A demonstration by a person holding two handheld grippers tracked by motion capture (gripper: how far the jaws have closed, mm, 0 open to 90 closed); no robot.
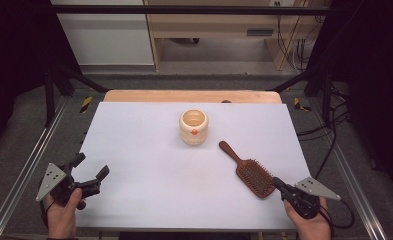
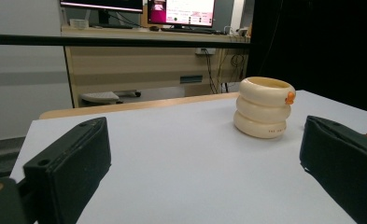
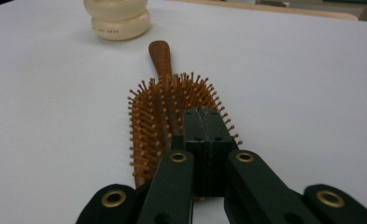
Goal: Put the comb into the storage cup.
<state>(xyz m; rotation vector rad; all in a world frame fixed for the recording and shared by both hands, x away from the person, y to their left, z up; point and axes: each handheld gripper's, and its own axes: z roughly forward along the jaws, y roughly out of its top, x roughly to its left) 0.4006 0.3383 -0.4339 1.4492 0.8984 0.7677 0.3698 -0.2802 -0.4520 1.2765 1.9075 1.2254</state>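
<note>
Right gripper [image 3: 203, 122]: jaws pressed fully together, nothing between them, tips over the bristle head.
Left gripper [image 1: 91, 170]: jaws spread wide, empty, at 8 o'clock on the tabletop [image 1: 149, 170].
Hairbrush [image 1: 249, 170]: lies flat, bristles up, at 4 o'clock, handle pointing to 11 o'clock toward the cup [image 1: 193, 127].
Risk: closed jaws would likely only shove or spin the brush; bristles give a poor seat.
Count: one hairbrush, one ringed cream cup, two grippers.

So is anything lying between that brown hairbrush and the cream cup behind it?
Nothing visible. Bare white table separates the hairbrush from the cup. The shut right gripper sits at the brush's near end, over its bristles.
</note>
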